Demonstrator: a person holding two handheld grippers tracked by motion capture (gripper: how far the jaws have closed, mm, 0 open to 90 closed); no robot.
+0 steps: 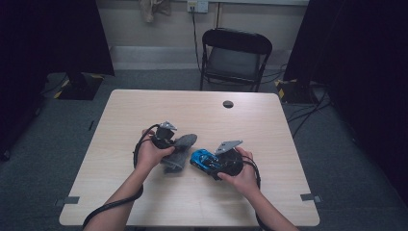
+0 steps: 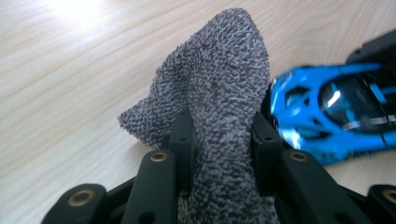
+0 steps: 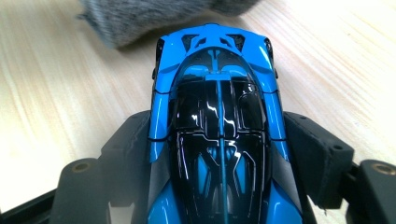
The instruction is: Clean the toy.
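A fuzzy grey cloth (image 1: 180,150) lies near the middle of the wooden table (image 1: 144,108), and my left gripper (image 1: 174,153) is shut on it. In the left gripper view the cloth (image 2: 219,93) rises between the two black jaws, which pinch its lower part. Just to its right is a blue and black toy car (image 1: 202,159), held by my right gripper (image 1: 211,166). In the right gripper view the car (image 3: 217,121) sits lengthwise between the jaws, nose pointing away, both pads against its sides. The car (image 2: 331,112) nearly touches the cloth.
A black folding chair (image 1: 234,57) stands beyond the table's far edge. A small dark round disc (image 1: 228,104) sits in the tabletop near the far side. Bare wood surrounds both hands. Black stands and cables occupy the floor at left and right.
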